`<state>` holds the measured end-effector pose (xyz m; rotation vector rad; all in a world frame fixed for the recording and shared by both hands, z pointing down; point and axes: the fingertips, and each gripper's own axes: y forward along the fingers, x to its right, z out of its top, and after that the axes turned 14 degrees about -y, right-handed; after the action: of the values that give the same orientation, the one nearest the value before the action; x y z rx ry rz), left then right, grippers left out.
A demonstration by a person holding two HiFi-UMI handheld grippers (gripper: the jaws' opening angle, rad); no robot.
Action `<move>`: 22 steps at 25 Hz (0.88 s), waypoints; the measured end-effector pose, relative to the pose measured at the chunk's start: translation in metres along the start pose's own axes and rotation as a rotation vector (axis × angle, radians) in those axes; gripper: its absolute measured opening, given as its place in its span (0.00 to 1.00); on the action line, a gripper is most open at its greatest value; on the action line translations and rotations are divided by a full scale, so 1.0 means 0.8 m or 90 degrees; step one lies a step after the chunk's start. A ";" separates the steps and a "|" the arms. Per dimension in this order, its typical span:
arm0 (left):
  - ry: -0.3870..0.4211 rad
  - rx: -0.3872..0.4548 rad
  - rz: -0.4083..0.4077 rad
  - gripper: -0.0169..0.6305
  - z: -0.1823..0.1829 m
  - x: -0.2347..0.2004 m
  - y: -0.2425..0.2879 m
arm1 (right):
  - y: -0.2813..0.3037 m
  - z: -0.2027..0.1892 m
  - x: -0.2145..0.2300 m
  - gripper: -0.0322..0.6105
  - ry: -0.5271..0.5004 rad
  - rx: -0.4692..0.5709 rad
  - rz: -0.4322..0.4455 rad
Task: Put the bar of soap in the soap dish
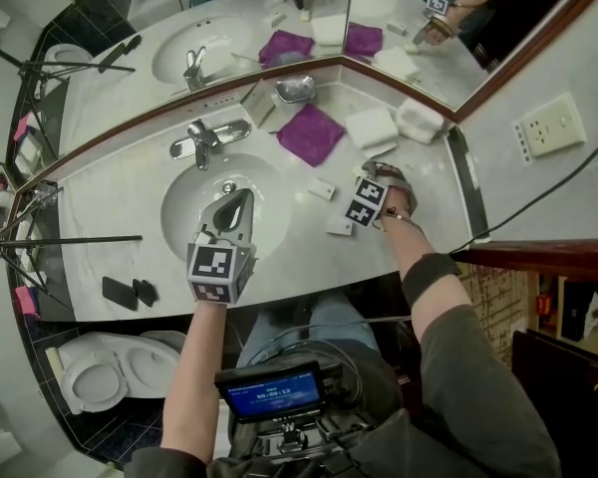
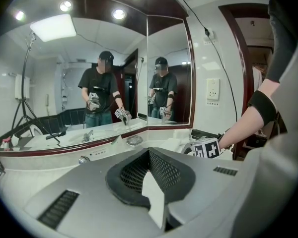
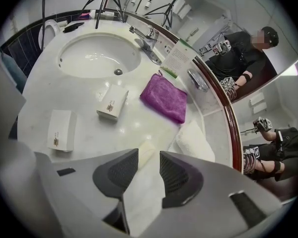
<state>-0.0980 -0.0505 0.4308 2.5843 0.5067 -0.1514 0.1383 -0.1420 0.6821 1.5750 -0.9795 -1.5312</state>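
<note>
A cream bar of soap [image 3: 143,152] lies flat on the white counter [image 3: 89,133], just past the tips of my right gripper [image 3: 149,157]. The jaws stand apart on either side of its near end and the pads do not press on it. The metal soap dish [image 3: 197,79] sits at the back by the mirror, also seen in the head view [image 1: 297,89]. In that view the right gripper [image 1: 379,175] points down at the counter and hides the soap. My left gripper [image 1: 241,199] hovers over the sink basin [image 1: 184,217], shut and empty, as the left gripper view [image 2: 149,152] shows.
Two small white boxes [image 3: 112,102] [image 3: 61,129] lie left of the soap. A purple cloth [image 3: 164,97] and a folded white towel [image 3: 194,143] lie beyond it. The faucet [image 1: 205,139] stands behind the sink. A tripod leg [image 1: 70,239] reaches over the counter's left end.
</note>
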 end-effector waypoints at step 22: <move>0.023 0.027 -0.096 0.03 0.020 -0.002 -0.044 | -0.183 -0.045 -0.009 0.08 0.096 -0.032 -0.115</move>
<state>-0.1132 -0.0308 0.4012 2.5924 0.7193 -0.1684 0.1799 -0.0701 0.5560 1.7550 -0.7259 -1.5183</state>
